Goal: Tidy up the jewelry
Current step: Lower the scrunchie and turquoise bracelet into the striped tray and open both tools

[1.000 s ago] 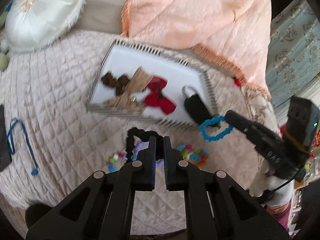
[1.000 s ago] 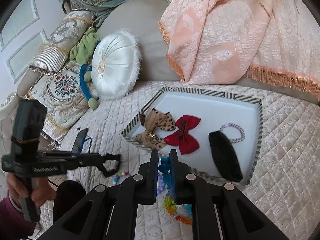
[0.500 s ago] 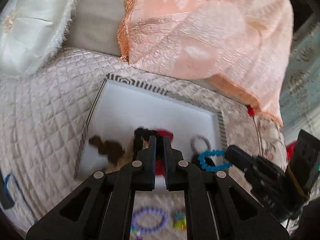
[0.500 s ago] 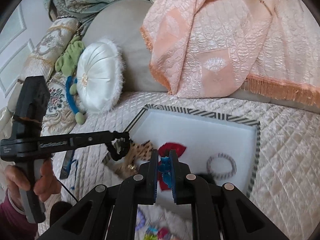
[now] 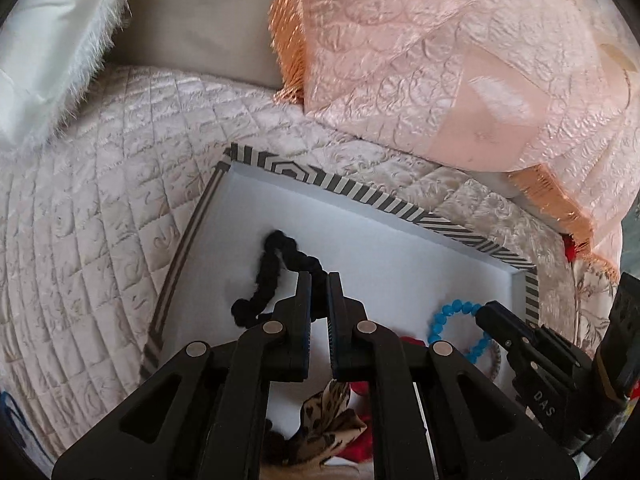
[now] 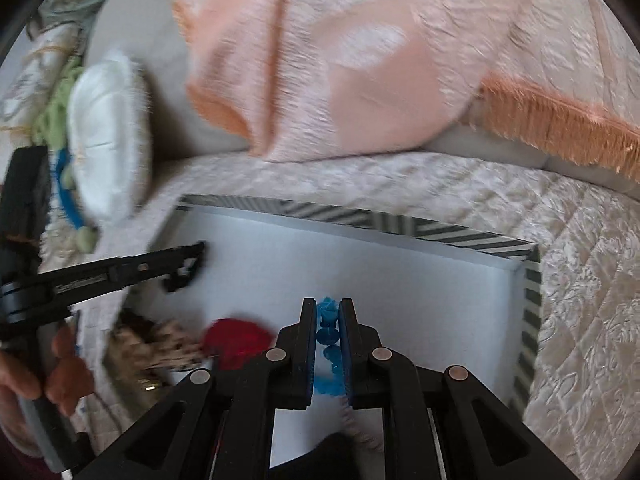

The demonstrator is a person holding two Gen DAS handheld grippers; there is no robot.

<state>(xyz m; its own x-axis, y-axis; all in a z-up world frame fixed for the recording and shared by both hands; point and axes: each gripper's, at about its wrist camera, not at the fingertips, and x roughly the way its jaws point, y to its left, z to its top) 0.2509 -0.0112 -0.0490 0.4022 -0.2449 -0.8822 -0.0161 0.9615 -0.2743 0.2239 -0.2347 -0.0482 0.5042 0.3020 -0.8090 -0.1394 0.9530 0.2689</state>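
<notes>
Leopard bow (image 5: 326,436) half hidden behind left hand-held gripper (image 5: 319,280); red bow (image 6: 236,340) motion-blurred.

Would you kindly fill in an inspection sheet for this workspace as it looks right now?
Surface: quilted bedspread with a striped-rim tray on it.
Job's things: black bracelet held over the tray's white floor; blue bead bracelet held over the tray's right part.
Clutter: leopard bow and red bow in the tray.
Grippers: left tool shut on the black bracelet; right tool shut on the blue bead bracelet.
Cables: nothing seen.
Surroundings: peach fringed throw, white round cushion.
</notes>
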